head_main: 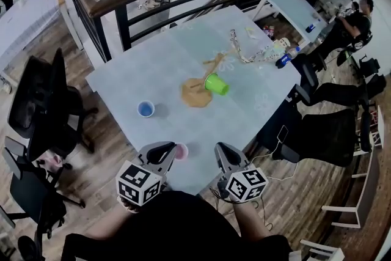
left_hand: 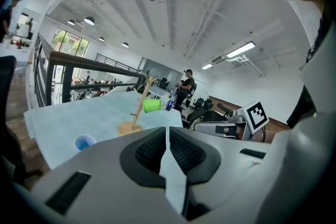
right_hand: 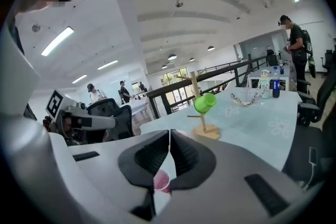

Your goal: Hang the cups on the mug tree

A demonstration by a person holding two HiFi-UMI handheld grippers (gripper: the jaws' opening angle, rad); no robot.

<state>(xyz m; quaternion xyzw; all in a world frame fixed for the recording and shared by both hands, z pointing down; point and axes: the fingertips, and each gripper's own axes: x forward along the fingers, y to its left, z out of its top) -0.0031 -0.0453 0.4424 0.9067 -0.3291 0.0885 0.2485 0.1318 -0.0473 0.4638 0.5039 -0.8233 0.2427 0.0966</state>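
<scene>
While the left gripper [head_main: 166, 150] and right gripper [head_main: 222, 151] both hold their jaws together on nothing, we judge the pink cup [head_main: 181, 151], standing at the near edge of the table [head_main: 122, 79] between them, needs jaws opened and set squarely over its rim before any lift toward the mug tree [head_main: 197, 93].

Pale table [head_main: 134, 79] in front of me. On it: mug tree [head_main: 197, 93] mid-table, blue cup [head_main: 145, 109] upright to its left, pink cup [head_main: 181, 151] at my near edge, chain [head_main: 243, 53] and bottle [head_main: 285, 58] near the far right corner.
</scene>
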